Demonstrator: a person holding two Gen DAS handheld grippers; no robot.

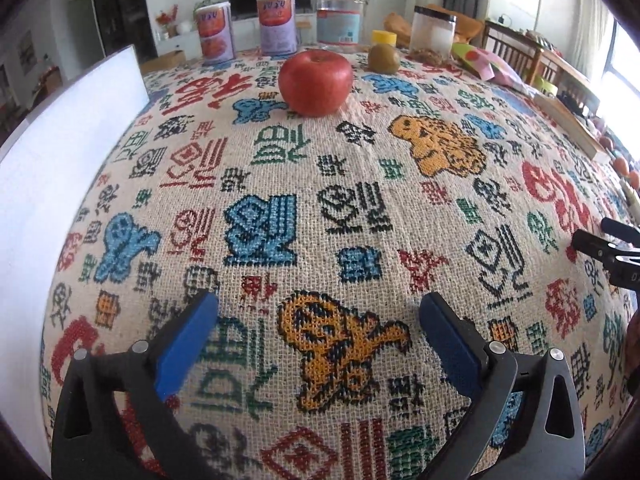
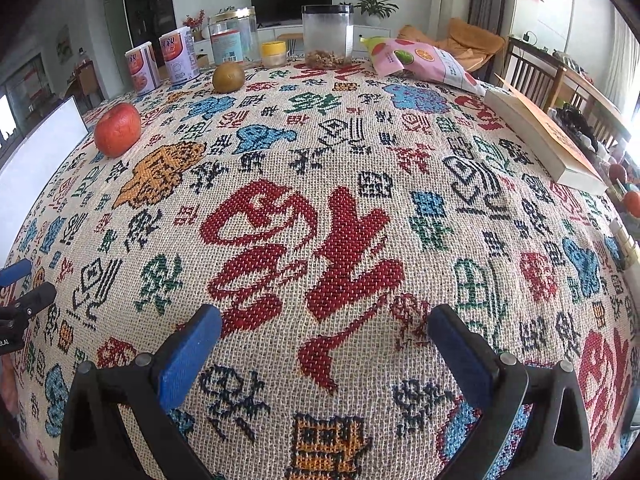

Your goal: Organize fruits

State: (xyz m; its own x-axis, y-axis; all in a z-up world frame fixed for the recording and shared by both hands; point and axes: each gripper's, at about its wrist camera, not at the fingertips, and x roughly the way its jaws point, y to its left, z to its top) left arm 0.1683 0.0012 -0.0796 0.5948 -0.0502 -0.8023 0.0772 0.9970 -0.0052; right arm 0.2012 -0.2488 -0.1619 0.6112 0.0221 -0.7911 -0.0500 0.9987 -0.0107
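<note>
We have open tablecloth (image 1: 360,200) ahead, a clear run to the apple (image 1: 315,82) and kiwi (image 1: 383,58). Cans (image 1: 216,32) and jars (image 1: 340,20) wall off the table's far edge; a white board (image 1: 60,160) blocks the left, a book (image 2: 548,140) the right.
</note>
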